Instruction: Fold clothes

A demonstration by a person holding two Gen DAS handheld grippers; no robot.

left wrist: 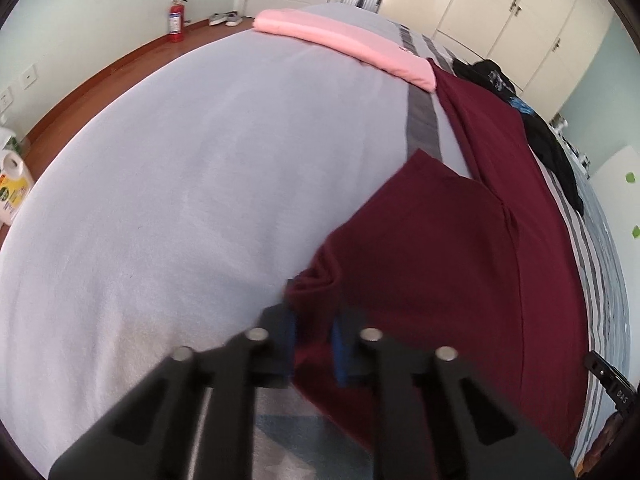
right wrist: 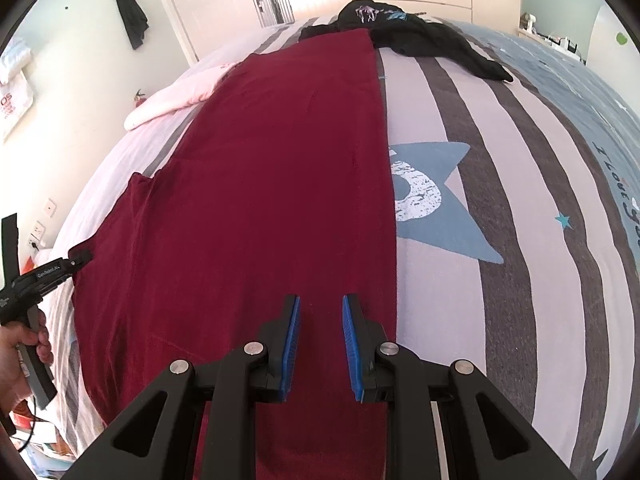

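A maroon garment (left wrist: 440,260) lies spread along the bed, and one sleeve reaches out to the left. My left gripper (left wrist: 314,316) is shut on the bunched edge of that sleeve, with cloth pinched between its blue pads. The right wrist view shows the same left gripper (right wrist: 82,258) at the sleeve's edge, held by a hand (right wrist: 16,352). My right gripper (right wrist: 320,304) sits over the near end of the maroon garment (right wrist: 260,180), close to its straight right edge. Its jaws stand a little apart, and flat cloth shows in the gap.
A folded pink garment (left wrist: 340,40) lies at the far end of the bed (left wrist: 160,200). A crumpled black garment (right wrist: 420,44) sits beyond the maroon one. A fire extinguisher (left wrist: 175,20) and a detergent bottle (left wrist: 14,188) stand on the floor on the left. Wardrobes (left wrist: 500,12) line the back wall.
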